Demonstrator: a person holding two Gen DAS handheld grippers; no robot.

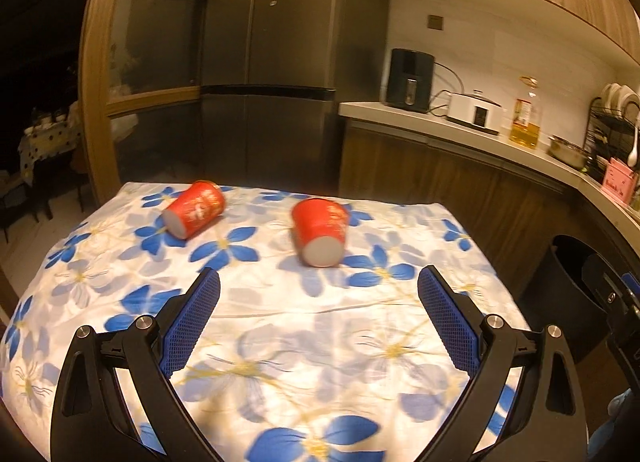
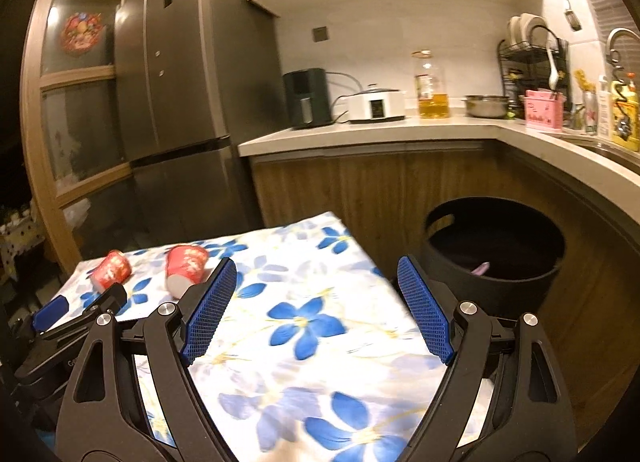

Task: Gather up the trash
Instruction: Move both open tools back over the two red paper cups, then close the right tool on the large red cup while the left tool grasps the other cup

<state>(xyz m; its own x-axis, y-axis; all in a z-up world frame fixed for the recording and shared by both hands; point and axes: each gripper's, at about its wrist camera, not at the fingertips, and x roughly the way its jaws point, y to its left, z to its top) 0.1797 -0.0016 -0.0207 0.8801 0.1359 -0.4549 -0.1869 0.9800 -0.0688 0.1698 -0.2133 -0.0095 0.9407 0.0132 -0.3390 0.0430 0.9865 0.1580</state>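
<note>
Cups: two red paper cups lying on their sides on the floral tablecloth [image 1: 312, 326], toward the far end of the table.
Near cup [image 1: 320, 231]: lying ahead of the left gripper [image 1: 319, 287], base facing the camera, just beyond the fingertips and roughly between their lines, not touching either.
Far cup [image 1: 195, 208]: sitting further left near the far-left corner, outside the left finger, well apart from the near cup.
Left jaws: standing wide apart, holding nothing.
Right gripper [image 2: 316, 275]: hovering over the table's right edge, jaws spread wide, nothing between them.
Cups from right view: both showing left of the right gripper; nearer one [image 2: 186, 263] partly hiding behind its left finger.
Bin: black trash bin [image 2: 494, 286] standing on the floor just beside the table's right edge, under the counter [image 2: 360, 134]; a pale item is lying inside, too dim to identify.
Hard to read: print on the cups is blurring out; bin is mostly cut off in the left view.
</note>
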